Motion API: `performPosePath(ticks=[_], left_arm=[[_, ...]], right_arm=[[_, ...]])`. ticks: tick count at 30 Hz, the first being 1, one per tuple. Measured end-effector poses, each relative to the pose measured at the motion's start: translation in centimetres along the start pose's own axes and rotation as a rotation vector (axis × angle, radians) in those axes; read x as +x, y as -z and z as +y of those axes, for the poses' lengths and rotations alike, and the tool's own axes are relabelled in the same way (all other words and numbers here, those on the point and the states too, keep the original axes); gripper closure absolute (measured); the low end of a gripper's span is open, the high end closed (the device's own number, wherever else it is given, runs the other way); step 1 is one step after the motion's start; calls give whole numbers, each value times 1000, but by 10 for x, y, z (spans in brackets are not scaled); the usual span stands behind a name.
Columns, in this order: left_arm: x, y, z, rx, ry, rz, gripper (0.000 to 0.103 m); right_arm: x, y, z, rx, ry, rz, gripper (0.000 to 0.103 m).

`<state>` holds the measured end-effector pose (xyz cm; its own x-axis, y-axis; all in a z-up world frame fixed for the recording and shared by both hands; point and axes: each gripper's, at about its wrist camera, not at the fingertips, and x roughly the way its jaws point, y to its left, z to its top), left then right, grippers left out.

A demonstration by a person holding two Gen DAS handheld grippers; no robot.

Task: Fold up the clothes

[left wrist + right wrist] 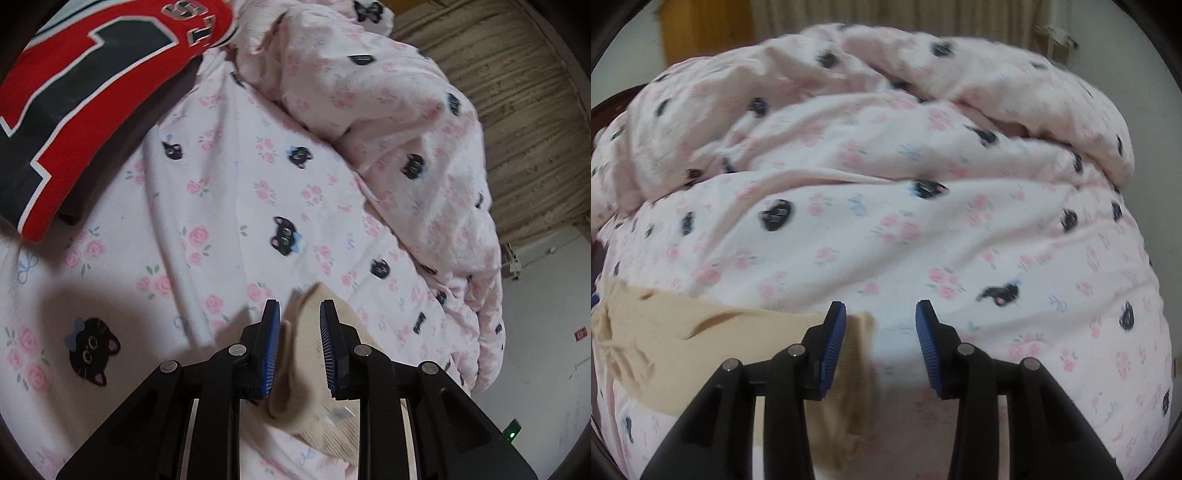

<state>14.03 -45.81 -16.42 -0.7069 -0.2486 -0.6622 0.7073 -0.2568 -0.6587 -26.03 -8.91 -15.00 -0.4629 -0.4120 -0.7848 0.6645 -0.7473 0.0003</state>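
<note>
The beige garment (306, 369) lies on the bed, spread over a pink bedsheet (221, 221) printed with roses and black cat faces. In the left wrist view a bunched fold of it rises between the blue pads of the left gripper (297, 314); the fingers stand at a middling gap around the cloth, and whether they press it or only bracket it I cannot tell. In the right wrist view the same beige garment (665, 332) stretches in from the left edge, its end passing behind the left finger — the right gripper (881, 310) has its fingers wide apart, with only bedsheet between the tips. Beyond both grippers a crumpled duvet (886, 92) of the same print is heaped up. A red jersey (92, 92) with large dark lettering lies on the bed, well apart from the garment.
</note>
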Motion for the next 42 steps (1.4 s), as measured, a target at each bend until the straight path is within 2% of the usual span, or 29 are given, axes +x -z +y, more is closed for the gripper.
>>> performPosePath(ticks=[3, 9, 15, 31, 37, 42], left_arm=[[-6, 11, -12, 62, 13, 5, 84], [4, 31, -26, 115, 38, 83, 84], [18, 40, -24, 138, -27, 138, 84], [20, 36, -15, 99, -21, 170, 84], [13, 36, -23, 135, -24, 153, 84], [0, 34, -31, 181, -16, 120, 84]], right_arm=[[1, 9, 37, -108, -26, 7, 63], [3, 28, 112, -325, -77, 20, 63], [7, 43, 180, -517, -119, 33, 65], [36, -18, 176, -415, -9, 33, 65], [6, -11, 190, -409, -158, -5, 65], [-37, 22, 206, -460, -291, -37, 65]])
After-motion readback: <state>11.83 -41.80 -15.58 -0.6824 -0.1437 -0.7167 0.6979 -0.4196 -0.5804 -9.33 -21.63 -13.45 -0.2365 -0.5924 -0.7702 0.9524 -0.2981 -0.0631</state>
